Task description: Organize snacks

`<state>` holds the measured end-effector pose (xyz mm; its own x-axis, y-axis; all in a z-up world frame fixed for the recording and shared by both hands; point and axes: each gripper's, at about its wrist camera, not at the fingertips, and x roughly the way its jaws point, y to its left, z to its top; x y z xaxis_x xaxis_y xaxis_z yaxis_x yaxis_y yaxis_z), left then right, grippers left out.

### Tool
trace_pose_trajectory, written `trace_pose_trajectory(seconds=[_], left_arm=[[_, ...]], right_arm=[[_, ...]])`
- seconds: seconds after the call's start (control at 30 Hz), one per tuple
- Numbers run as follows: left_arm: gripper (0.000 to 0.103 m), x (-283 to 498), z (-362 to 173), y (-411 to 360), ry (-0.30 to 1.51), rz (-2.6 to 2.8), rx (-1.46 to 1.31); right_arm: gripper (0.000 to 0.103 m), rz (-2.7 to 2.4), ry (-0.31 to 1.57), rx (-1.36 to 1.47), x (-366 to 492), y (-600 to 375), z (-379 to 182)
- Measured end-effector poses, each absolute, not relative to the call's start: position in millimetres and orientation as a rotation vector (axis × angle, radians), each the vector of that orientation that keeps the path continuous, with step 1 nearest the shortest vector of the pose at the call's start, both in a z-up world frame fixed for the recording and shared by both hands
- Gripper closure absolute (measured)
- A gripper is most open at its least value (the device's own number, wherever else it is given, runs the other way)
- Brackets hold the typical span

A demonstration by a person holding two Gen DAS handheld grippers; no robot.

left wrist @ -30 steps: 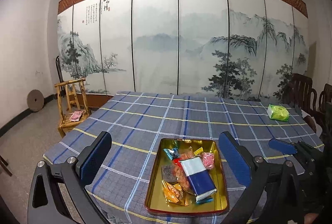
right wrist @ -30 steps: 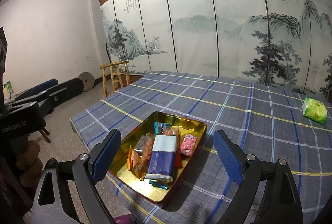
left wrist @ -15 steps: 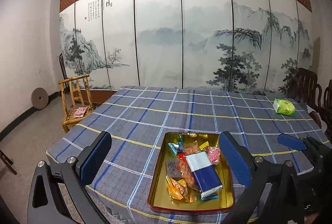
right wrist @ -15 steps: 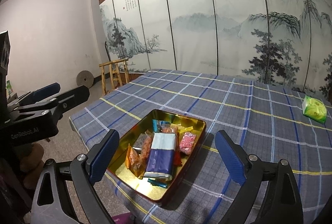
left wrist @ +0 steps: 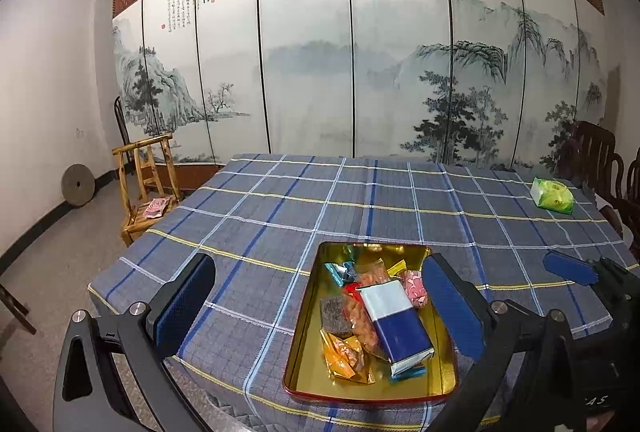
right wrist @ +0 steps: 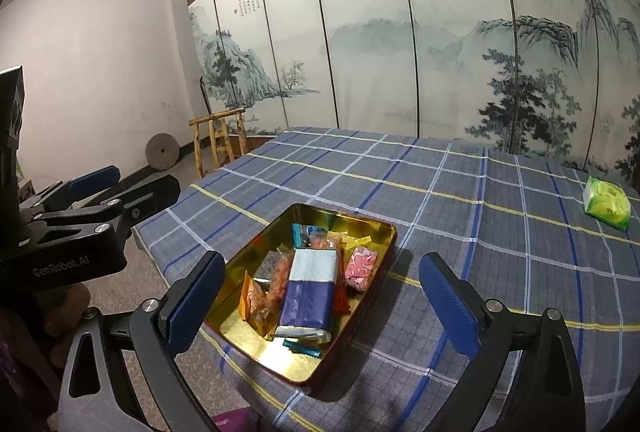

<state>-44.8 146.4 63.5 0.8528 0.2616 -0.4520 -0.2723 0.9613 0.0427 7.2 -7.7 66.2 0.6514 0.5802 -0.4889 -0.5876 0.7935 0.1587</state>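
A gold tin tray (left wrist: 307,372) (right wrist: 280,356) lies near the front edge of the plaid-covered table (left wrist: 360,200). Inside are a blue and white packet (left wrist: 396,324) (right wrist: 310,284), a pink candy (left wrist: 414,286) (right wrist: 360,266), an orange packet (left wrist: 346,352) (right wrist: 254,302) and several other wrapped snacks. My left gripper (left wrist: 318,264) hovers open just before the tray, holding nothing. My right gripper (right wrist: 322,264) also hovers in front of the tray; its jaws are opening with nothing between them. Each gripper shows at the edge of the other's view.
A green tissue pack (left wrist: 552,194) (right wrist: 606,204) lies at the table's far right. A wooden chair (left wrist: 148,184) stands off the left side, with a stone wheel (left wrist: 78,185) against the wall. Dark chairs (left wrist: 592,156) stand at the right. A painted screen covers the back wall.
The left view has tipped down a little, so the table sits higher in it. The right gripper's jaws have spread slightly wider. In the right view the left gripper has edged further in.
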Motion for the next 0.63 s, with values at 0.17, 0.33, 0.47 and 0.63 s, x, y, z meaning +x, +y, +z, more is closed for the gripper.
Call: trace_pose_trajectory(seconds=[0.17, 0.33, 0.47, 0.63], left_arm=[[0.001, -41.1, 59.7, 144.4, 0.483, 0.28, -0.018], [0.001, -34.5, 54.7, 142.3, 0.502, 0.278, -0.01], [0.001, -25.2, 49.1, 135.3, 0.508, 0.308, 0.03], [0.001, -19.6, 45.6, 124.9, 0.516, 0.307, 0.061]], right_arm=[[0.005, 0.658, 0.562, -0.008, 9.7, -9.6, 61.6], [0.005, 0.651, 0.578, 0.0, 13.8, -13.1, 56.1], [0.005, 0.627, 0.605, 0.014, 25.0, -26.7, 47.0], [0.005, 0.484, 0.675, -0.013, 64.8, -76.4, 17.3]])
